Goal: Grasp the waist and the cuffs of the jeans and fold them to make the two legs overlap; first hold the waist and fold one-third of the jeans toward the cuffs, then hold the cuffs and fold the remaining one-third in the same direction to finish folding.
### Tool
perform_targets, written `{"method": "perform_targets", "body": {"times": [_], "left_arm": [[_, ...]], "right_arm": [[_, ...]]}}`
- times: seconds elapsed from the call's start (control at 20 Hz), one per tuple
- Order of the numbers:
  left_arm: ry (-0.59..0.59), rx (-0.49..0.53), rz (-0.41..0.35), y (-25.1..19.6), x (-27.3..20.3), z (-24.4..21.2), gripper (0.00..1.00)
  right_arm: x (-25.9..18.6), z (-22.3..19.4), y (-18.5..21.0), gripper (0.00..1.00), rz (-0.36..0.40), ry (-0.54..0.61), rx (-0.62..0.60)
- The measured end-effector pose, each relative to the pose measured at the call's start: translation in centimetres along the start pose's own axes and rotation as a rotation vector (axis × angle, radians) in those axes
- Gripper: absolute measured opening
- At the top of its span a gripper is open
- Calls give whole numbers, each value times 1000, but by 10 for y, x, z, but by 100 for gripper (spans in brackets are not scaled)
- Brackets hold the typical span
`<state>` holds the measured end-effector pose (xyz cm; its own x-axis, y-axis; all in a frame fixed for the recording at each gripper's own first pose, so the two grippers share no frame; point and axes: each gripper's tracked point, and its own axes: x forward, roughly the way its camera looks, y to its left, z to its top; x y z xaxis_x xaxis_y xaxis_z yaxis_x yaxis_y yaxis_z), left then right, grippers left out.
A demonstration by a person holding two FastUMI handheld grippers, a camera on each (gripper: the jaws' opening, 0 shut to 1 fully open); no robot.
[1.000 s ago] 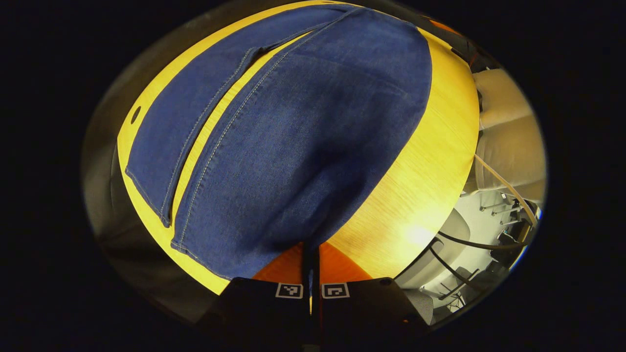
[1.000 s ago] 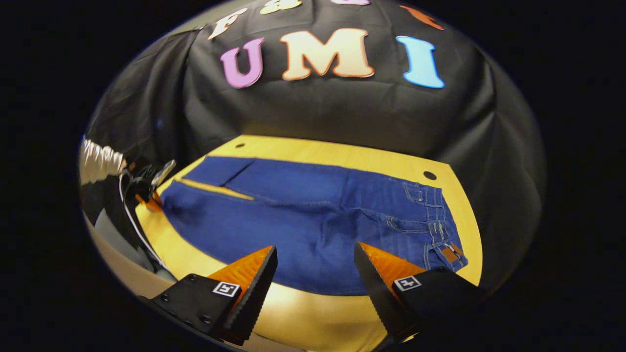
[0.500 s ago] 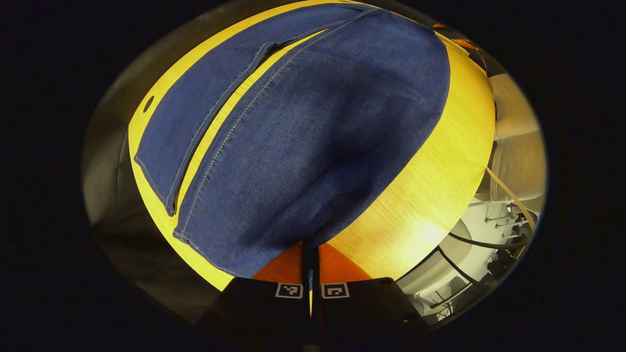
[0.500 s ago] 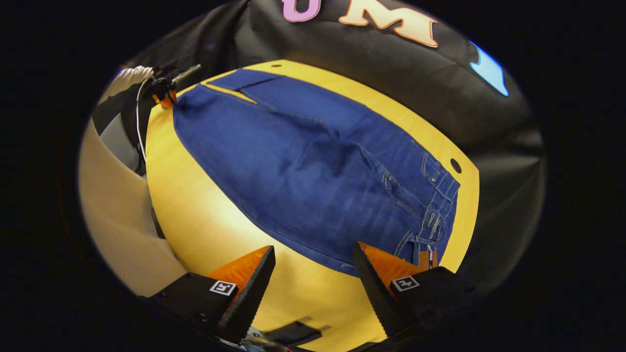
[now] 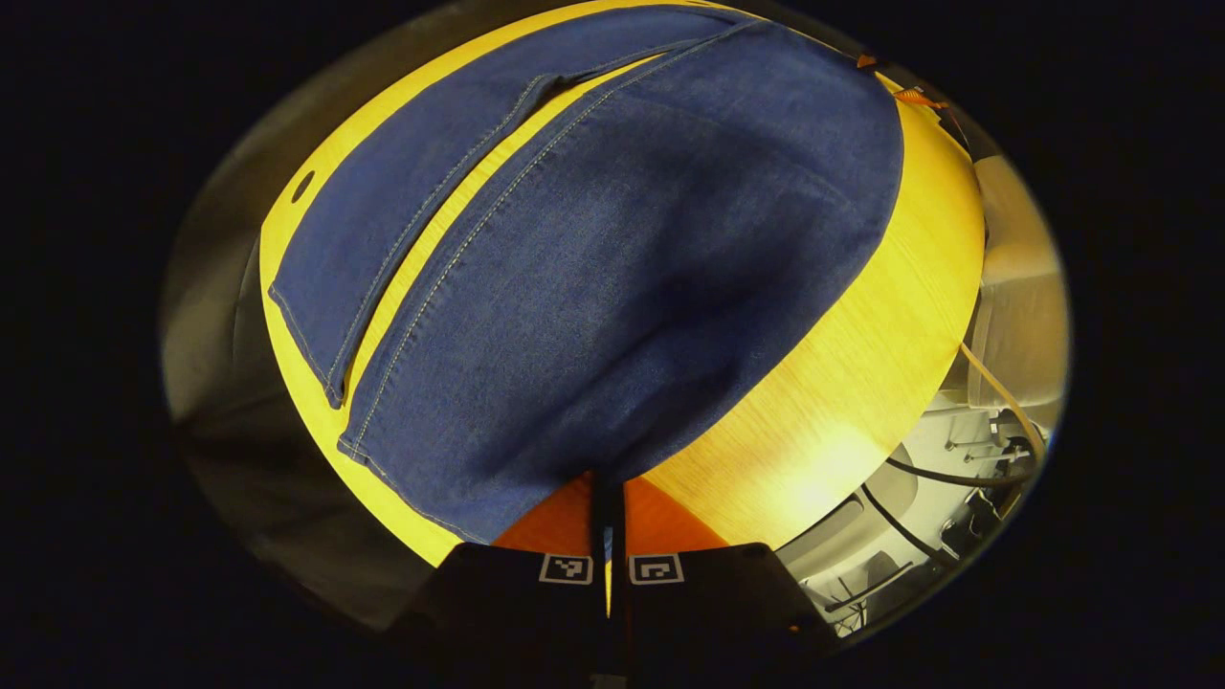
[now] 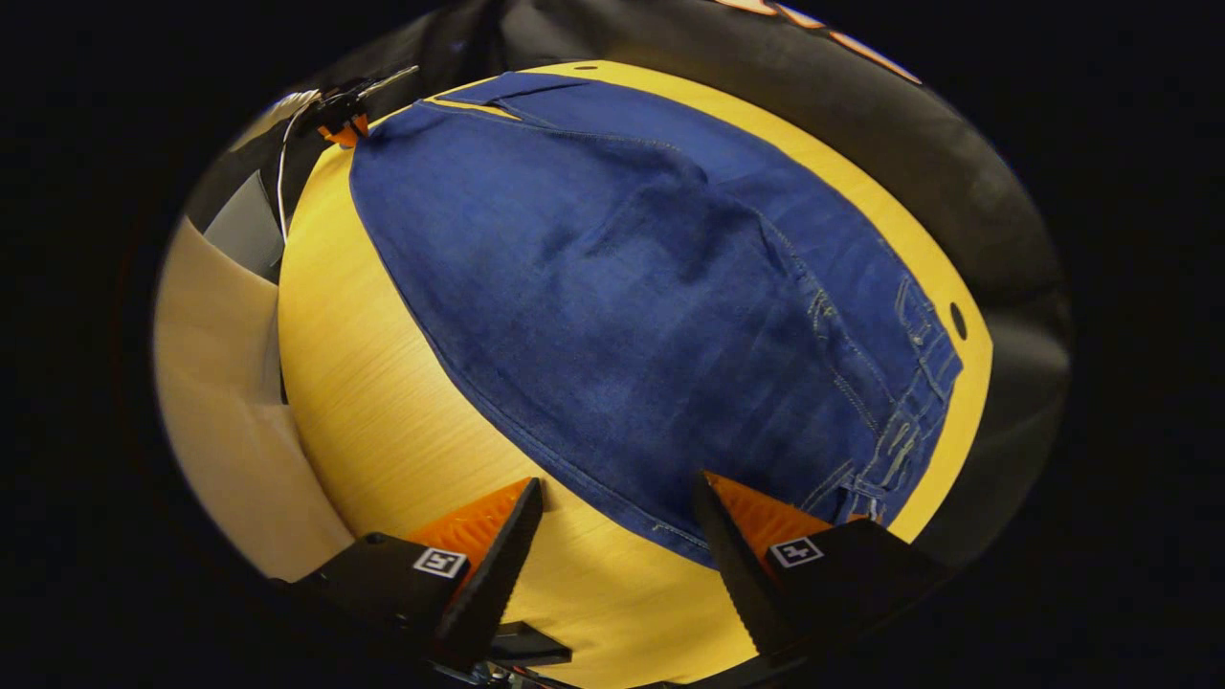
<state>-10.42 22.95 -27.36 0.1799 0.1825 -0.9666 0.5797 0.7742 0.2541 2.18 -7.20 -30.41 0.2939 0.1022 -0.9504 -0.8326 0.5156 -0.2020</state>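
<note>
Blue jeans lie flat on the yellow wooden table, their two legs side by side with a narrow gap. My left gripper is shut on the cuff corner of the nearer leg, at the table's end. In the right gripper view the jeans stretch away from the waist at the right to the cuffs at the far left. There the left gripper pinches the denim. My right gripper hangs open just above the near hem line, close to the waist, with nothing between its fingers.
A round cable hole sits in the table near the far leg's cuff; another hole lies beyond the waist. Past the table's near edge are cables and a chair base, and a pale shape stands beside the table.
My right gripper has tipped down and moved in close over the jeans near the waist, still open. The left gripper keeps its hold on the cuff and has shifted only slightly.
</note>
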Motion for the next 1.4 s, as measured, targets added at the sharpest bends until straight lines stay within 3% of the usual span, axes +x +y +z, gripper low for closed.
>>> {"method": "perform_targets", "body": {"times": [0.1,0.15,0.2,0.25,0.4,0.65,0.7,0.75,0.85,1.1,1.15,1.25,1.4], "left_arm": [[2,0,-2,0,0,1,0],[4,0,-2,0,0,0,0],[2,0,-2,0,0,1,0],[6,-2,-2,0,0,1,0],[10,-14,0,0,1,2,0],[8,-19,14,0,1,2,0],[9,-21,16,0,1,2,0],[10,-22,17,0,1,2,0],[16,-30,18,0,1,2,0],[1,-79,26,1,2,2,0],[-14,-86,39,1,2,2,0],[-61,-88,78,1,2,3,0],[-126,-140,139,2,1,2,0]], "right_arm": [[1,-1,-3,100,23,0,20],[1,-2,-4,93,23,2,23],[1,-1,-5,94,19,-2,26],[1,-2,-5,86,17,-2,23],[3,1,-10,83,11,4,28],[-2,14,-9,19,-6,-55,-32],[-2,15,-7,14,-10,-63,-18],[0,16,-6,15,-14,-67,14],[-2,15,-6,8,-23,-71,101],[-1,14,-8,4,-79,-63,115],[-2,12,-9,6,-94,-57,141],[-4,12,-10,0,-133,-62,197],[-9,13,-7,3,-197,-70,255]]}}
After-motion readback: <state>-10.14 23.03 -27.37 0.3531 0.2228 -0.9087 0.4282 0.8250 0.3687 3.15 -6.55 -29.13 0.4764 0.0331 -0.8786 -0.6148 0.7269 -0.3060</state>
